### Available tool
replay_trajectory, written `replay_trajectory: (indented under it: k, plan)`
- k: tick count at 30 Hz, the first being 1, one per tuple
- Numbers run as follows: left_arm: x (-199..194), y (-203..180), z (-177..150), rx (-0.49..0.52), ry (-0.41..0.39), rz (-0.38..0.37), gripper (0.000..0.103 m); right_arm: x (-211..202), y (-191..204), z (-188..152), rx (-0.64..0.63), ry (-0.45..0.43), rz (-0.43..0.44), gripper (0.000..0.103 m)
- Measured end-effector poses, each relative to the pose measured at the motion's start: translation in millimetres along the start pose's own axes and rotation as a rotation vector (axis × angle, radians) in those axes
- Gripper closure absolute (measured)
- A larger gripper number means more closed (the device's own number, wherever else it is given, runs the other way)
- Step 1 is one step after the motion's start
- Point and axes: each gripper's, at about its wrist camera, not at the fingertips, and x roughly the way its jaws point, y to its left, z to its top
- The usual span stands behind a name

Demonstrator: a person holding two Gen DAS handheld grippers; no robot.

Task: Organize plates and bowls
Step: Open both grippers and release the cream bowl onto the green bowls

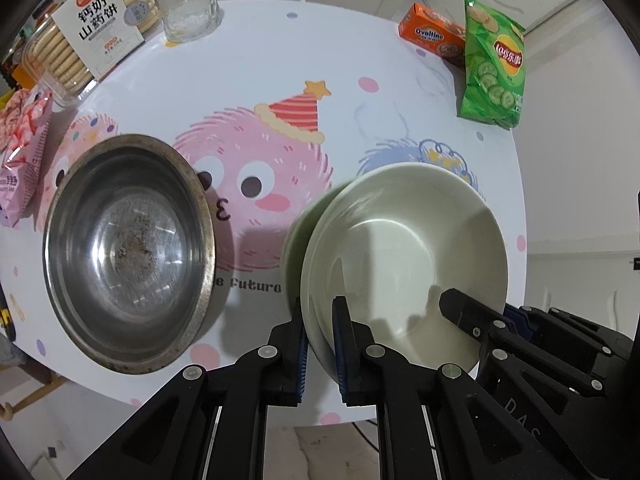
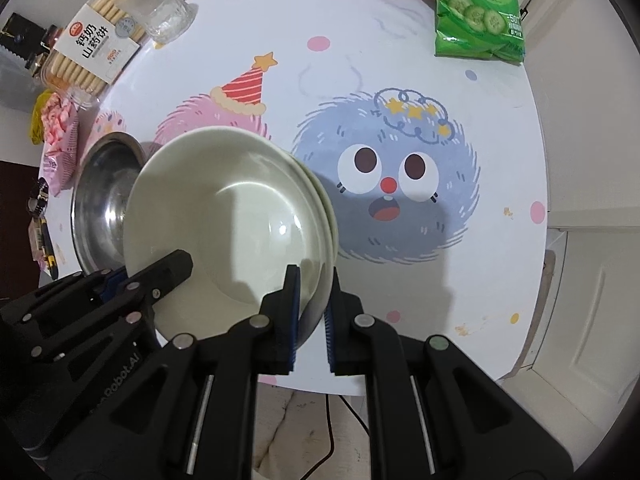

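Two nested pale green bowls [image 1: 400,240] [image 2: 224,208] hang tilted over the round table, held from both sides. My left gripper [image 1: 319,308] is shut on their left rim, one pad inside and one outside. My right gripper [image 2: 314,276] is shut on the opposite rim in the same way. Each gripper shows in the other's view: the right gripper [image 1: 460,304] at the bowls' far edge, the left gripper [image 2: 176,264] likewise. A worn steel bowl [image 1: 128,248] [image 2: 100,184] sits on the table to the left of the green bowls, with nothing in it.
The table [image 1: 280,80] has a cartoon-print cover. At its back stand a biscuit box [image 1: 96,36], a glass [image 1: 190,4], an orange Ovaltine box [image 1: 432,32] and a green chips bag [image 1: 492,68]. A pink snack bag [image 1: 20,156] lies at the left edge.
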Motion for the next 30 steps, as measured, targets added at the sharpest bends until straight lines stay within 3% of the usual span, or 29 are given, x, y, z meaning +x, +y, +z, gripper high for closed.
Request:
replay_trajectory:
  k: [8,15,23,28,30]
  plan:
    - [-1,2,1,-0.011,-0.001,-0.024,0.087,3,-1,0,-0.001,0.004,-0.011,0.089]
    - [-9,3,3,-0.019,-0.029,-0.036,0.066,3,3,2,-0.005,0.011,-0.006,0.084]
    - [-11,11,4,-0.037,-0.038,-0.036,0.059,3,-2,2,0.019,0.012,0.026,0.084]
    - [-13,13,4,-0.045,-0.04,-0.047,0.05,-2,-2,3,0.022,0.005,0.038,0.082]
    - [-15,14,4,-0.046,-0.044,-0.043,0.042,-4,-4,3,0.028,0.0,0.042,0.076]
